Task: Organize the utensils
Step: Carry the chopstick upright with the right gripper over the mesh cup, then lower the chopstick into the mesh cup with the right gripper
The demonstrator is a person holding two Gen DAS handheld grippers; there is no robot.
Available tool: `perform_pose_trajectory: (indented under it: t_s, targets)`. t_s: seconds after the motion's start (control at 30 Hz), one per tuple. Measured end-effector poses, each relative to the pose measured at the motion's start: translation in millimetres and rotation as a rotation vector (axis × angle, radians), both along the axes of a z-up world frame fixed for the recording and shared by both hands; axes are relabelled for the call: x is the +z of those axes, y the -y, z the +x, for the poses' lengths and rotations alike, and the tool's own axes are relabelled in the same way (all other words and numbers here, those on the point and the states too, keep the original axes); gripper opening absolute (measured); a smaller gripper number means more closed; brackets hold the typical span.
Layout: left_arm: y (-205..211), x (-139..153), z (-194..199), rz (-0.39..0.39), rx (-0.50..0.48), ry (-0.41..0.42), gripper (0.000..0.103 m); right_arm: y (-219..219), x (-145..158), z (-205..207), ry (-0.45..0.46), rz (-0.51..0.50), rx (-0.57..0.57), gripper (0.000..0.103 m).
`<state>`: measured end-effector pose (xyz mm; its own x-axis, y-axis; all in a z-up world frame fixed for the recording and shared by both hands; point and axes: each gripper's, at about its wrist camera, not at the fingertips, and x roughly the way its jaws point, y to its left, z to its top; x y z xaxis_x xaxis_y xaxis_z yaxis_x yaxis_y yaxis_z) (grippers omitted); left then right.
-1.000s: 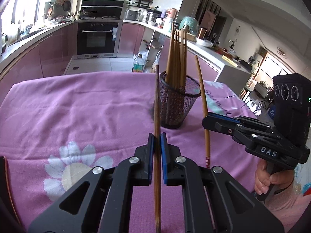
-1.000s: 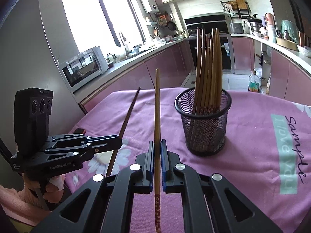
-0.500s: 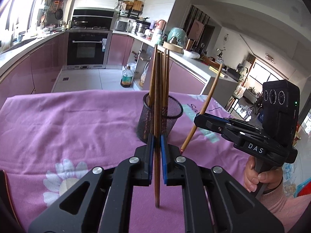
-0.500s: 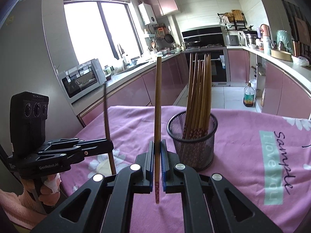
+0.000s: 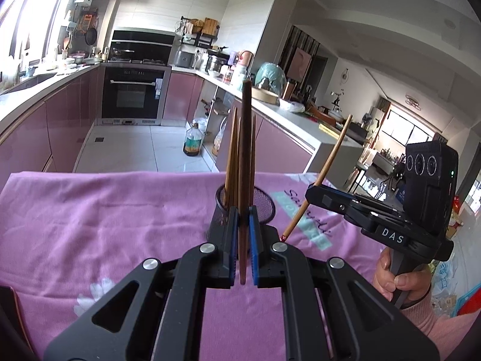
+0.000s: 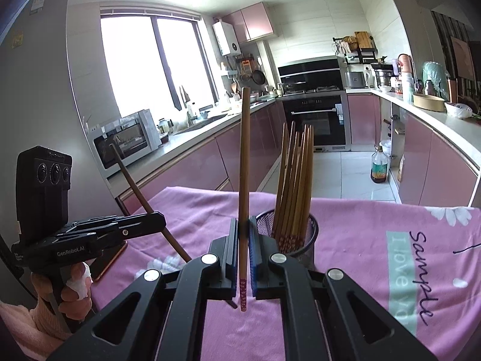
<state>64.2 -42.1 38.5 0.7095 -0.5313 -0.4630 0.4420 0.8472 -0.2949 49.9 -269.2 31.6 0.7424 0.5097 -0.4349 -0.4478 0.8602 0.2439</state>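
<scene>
Bamboo runs through both grips: the left gripper (image 5: 243, 231) is clamped on a dark chopstick (image 5: 246, 150), held upright between its blue-padded jaws, and the right gripper (image 6: 243, 240) is closed the same way on a lighter chopstick (image 6: 244, 165) whose patterned end hangs just below its fingers. Each stick is pinched nearer its lower end than its top, which leaves little below the jaws to feed into a container, so the grippers likely have to come down close to the rim.

Directly ahead of the left gripper, partly hidden behind its jaws, stands the black mesh holder (image 5: 264, 204) with a bundle of chopsticks (image 5: 233, 156) already leaning inside. From the right gripper the same holder (image 6: 306, 237) sits just ahead and to the right. It rests on a pink tablecloth (image 5: 105, 216). The sticks appear raised so they can clear the bundle's tops before dropping in; the crowded cup may deflect them.
</scene>
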Motion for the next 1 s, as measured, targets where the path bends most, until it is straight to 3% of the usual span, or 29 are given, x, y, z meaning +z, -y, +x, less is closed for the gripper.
perform_pose_trajectory:
  t_s: [1.0]
  targets:
    - [21,31,11,0.039,-0.010,0.098,0.008,4,22,3,0.059,-0.006,-0.019,0.005]
